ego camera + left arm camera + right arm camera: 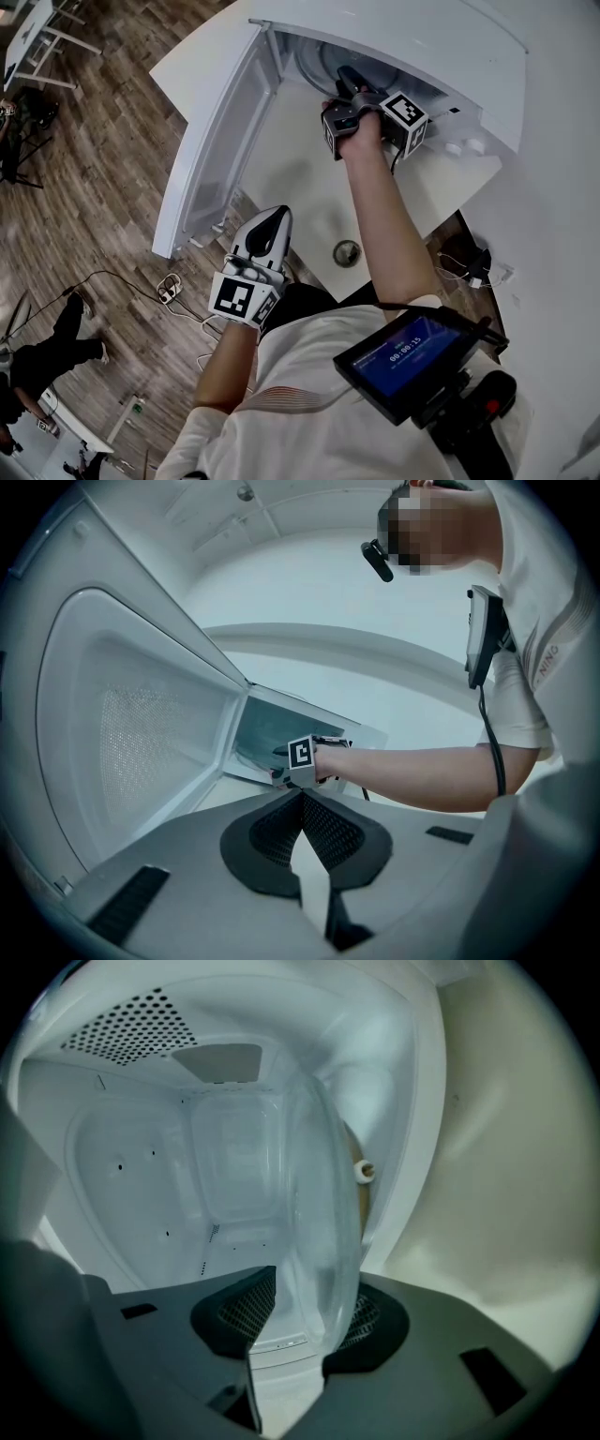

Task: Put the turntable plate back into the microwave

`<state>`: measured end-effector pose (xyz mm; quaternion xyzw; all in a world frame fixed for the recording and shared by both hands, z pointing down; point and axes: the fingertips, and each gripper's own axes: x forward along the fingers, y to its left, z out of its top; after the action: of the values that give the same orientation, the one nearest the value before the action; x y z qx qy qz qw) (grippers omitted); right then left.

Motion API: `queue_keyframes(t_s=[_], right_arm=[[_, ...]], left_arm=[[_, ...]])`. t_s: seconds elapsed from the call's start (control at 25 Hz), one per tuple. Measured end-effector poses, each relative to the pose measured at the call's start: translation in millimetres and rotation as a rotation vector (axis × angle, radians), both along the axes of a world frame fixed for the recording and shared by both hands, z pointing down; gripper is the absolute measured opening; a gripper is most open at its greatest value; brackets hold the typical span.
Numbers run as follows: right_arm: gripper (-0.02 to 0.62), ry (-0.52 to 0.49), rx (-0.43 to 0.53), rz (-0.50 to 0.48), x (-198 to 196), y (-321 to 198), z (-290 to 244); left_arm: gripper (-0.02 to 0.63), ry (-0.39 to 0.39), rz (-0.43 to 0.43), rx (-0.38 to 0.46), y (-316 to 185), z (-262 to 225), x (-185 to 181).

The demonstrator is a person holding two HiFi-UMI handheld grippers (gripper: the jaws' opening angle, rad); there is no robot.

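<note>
Plate (323, 1222) stands on edge, rim-on, inside microwave (122, 1176).

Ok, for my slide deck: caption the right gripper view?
Right tongs open around the glass turntable plate, inside the microwave cavity.

A lab-like office — wood floor (112, 169), white desk (21, 45), cables (170, 287) trailing across it

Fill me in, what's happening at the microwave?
A person has the right tool inside the open microwave, putting the glass turntable plate back. The plate stands on edge between that tool's pads, which are spread wide and don't look clamped on it. It isn't lying flat yet. The left tool hangs outside near the door, shut and empty.
</note>
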<state>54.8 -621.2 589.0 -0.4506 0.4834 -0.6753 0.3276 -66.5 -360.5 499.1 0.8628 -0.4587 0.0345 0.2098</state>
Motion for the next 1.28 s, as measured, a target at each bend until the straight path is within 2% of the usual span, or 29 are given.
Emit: queue_keyframes(t_s=[0.44,0.84,1.08,1.28], right_arm=[[0.141,-0.041,-0.026,-0.11,-10.9,12.4,10.7],[0.143,-0.051,-0.036,-0.124,-9.9,19.9,23.1],[0.143,-0.033,-0.014,-0.145,-8.2,29.8,23.3],[0.143,0.015,0.019,-0.208,-10.7,68.3,18.4]], left_arm=[[0.009,0.004,0.004,-0.011,2.2,2.7,1.8],[0.009,0.006,-0.001,-0.013,7.6,3.1,3.0],[0.009,0.008,-0.006,-0.003,11.9,-1.9,1.6],[0.009,0.01,0.002,0.017,19.8,-12.5,0.4]])
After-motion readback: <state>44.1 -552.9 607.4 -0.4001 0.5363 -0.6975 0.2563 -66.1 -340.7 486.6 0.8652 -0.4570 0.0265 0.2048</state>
